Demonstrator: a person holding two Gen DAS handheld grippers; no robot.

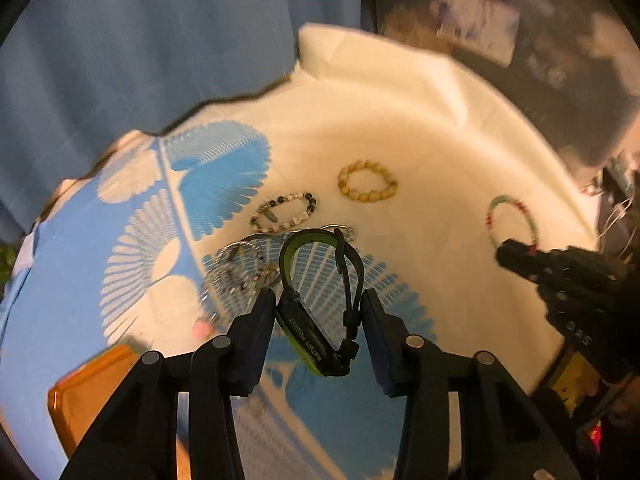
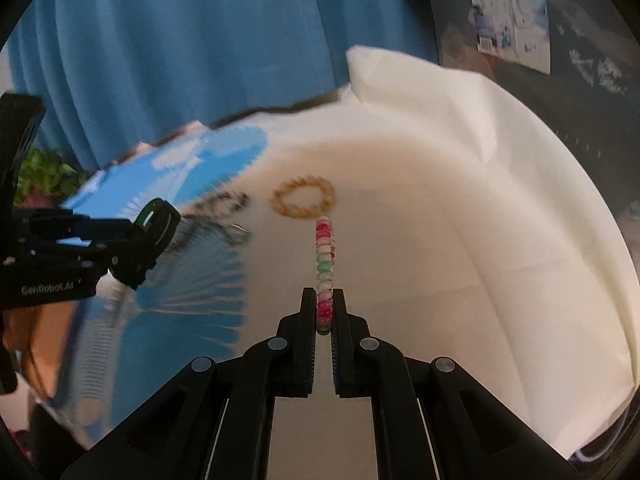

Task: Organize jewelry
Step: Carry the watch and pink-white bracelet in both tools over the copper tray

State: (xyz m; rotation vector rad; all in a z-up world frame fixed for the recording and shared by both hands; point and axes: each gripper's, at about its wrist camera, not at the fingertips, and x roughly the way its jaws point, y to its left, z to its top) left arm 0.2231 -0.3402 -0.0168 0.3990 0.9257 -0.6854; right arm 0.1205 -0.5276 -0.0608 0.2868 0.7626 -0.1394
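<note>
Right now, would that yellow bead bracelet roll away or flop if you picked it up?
The yellow bead bracelet would probably sag a bit, since it looks like separate round beads strung in a loop. It lies flat on the cloth, so rolling seems unlikely. The smooth beads might slip between hard fingers.

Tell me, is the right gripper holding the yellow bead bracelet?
No, the right gripper is shut on the pink and green bracelet; the yellow bead bracelet lies on the cloth.

Both grippers are matte black plastic: left gripper (image 1: pixel 319 308), right gripper (image 2: pixel 324 312), round silver pivot screws, white "GenRobot.AI" lettering on the side.
</note>
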